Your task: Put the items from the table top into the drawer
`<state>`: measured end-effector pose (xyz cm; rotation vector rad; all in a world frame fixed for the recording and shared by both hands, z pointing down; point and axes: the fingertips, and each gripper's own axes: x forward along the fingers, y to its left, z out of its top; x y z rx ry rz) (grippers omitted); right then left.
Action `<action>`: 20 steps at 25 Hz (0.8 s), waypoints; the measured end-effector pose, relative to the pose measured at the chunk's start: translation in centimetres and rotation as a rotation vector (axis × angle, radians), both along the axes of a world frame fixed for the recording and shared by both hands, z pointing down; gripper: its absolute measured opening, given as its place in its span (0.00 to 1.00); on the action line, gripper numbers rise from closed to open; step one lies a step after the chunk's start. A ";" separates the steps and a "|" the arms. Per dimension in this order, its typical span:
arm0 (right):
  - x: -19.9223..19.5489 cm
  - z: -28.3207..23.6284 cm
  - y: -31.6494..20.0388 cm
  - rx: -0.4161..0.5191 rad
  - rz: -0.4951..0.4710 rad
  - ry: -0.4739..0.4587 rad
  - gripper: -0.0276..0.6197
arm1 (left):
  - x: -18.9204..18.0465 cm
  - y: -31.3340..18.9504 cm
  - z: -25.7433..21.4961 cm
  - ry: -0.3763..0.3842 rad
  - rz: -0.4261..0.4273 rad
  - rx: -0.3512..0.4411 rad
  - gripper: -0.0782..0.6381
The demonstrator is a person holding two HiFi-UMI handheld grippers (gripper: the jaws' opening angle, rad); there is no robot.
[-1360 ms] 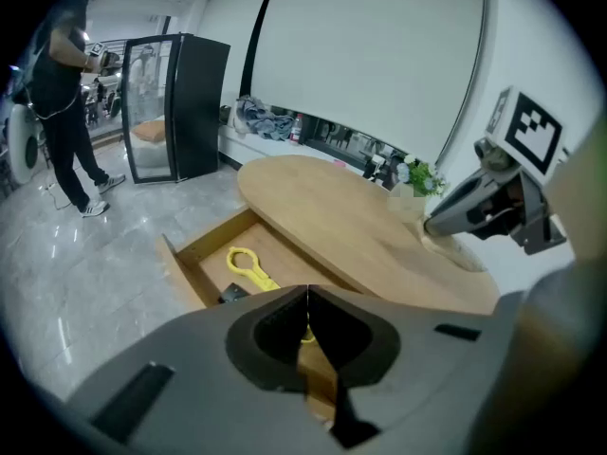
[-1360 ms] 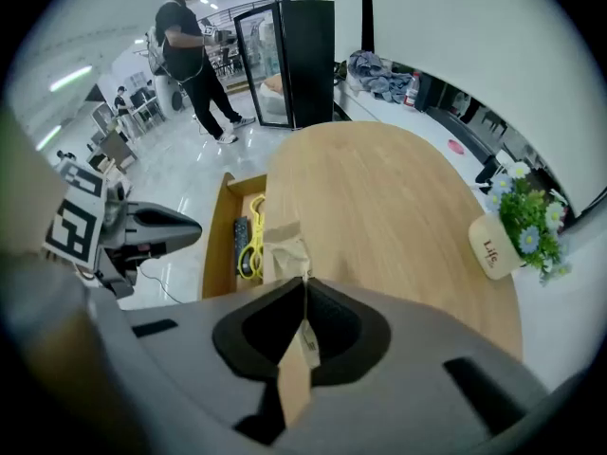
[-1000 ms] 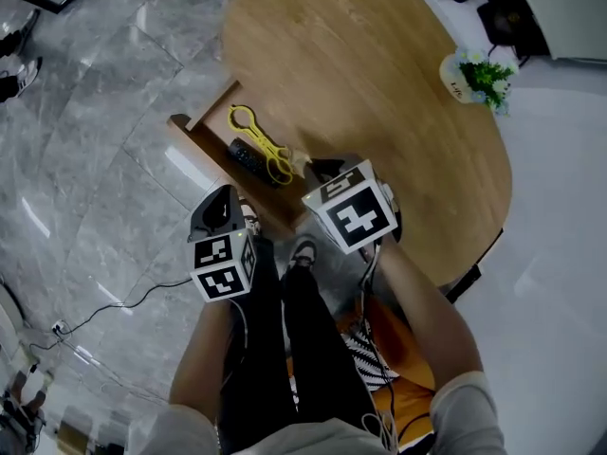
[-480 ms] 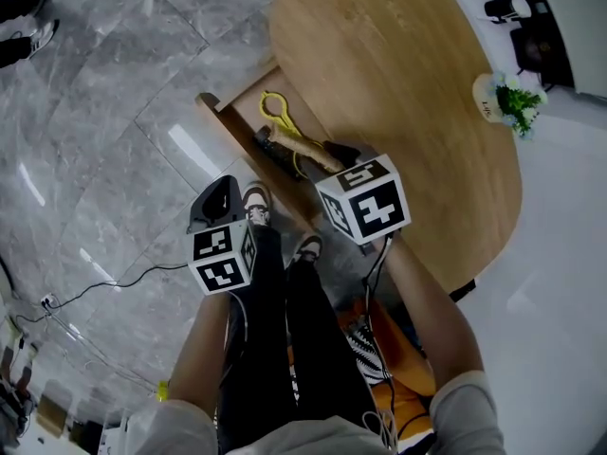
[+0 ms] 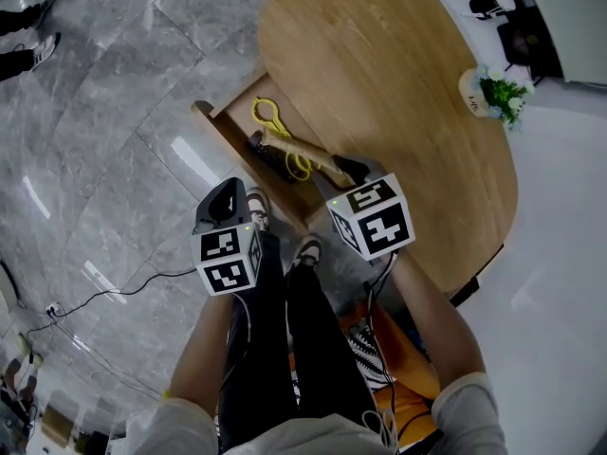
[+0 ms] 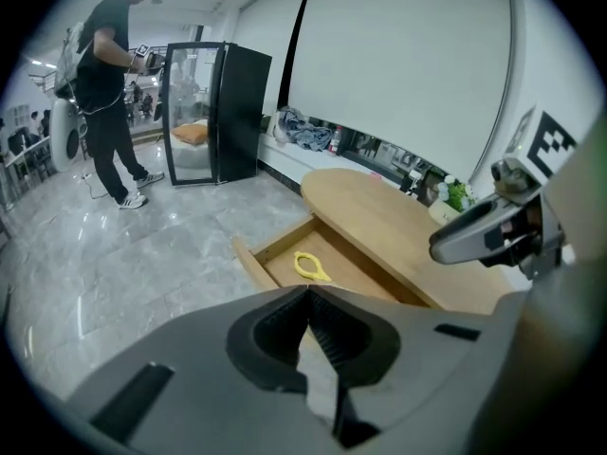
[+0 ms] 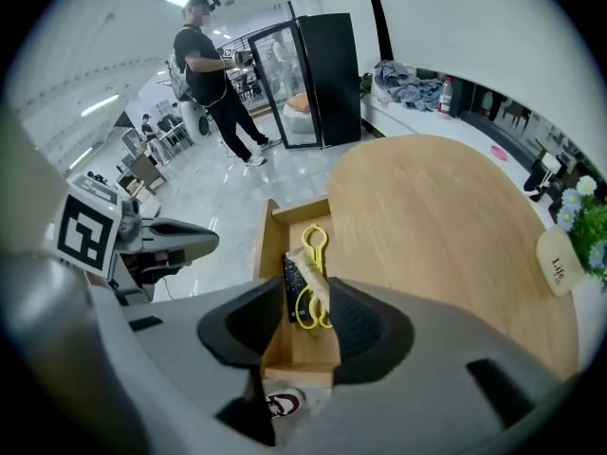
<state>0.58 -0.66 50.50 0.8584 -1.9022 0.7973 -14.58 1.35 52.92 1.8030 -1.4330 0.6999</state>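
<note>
The open wooden drawer juts from under the round table. Inside lie yellow plastic tongs, a black remote and a tan stick-like item resting across them. My right gripper hovers over the drawer's near end. Its jaws have just opened wide, then eased in slightly, and nothing is between the pads. In the right gripper view the tongs, remote and tan item show past the right gripper. My left gripper is shut and empty, held left of the drawer.
A small potted plant stands on the table's far right edge. My shoes and legs are just below the drawer's near end. A cable runs over the grey floor. Across the room a person stands by a black glass cabinet.
The right gripper has opened and let go of the tan item, which now lies in the drawer over the remote and tongs. That gripper has drawn back a little toward me.
</note>
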 end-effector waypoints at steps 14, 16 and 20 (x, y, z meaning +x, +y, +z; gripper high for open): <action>12.5 -17.9 6.1 0.224 0.545 -0.029 0.04 | 1.1 0.7 -23.1 -0.030 0.026 0.192 0.12; 13.7 -21.4 7.3 0.276 0.604 -0.037 0.03 | 1.2 1.8 -26.9 -0.027 0.019 0.228 0.12; 15.1 -28.1 11.1 0.331 0.680 -0.079 0.03 | 1.4 6.0 -33.6 -0.027 0.017 0.274 0.12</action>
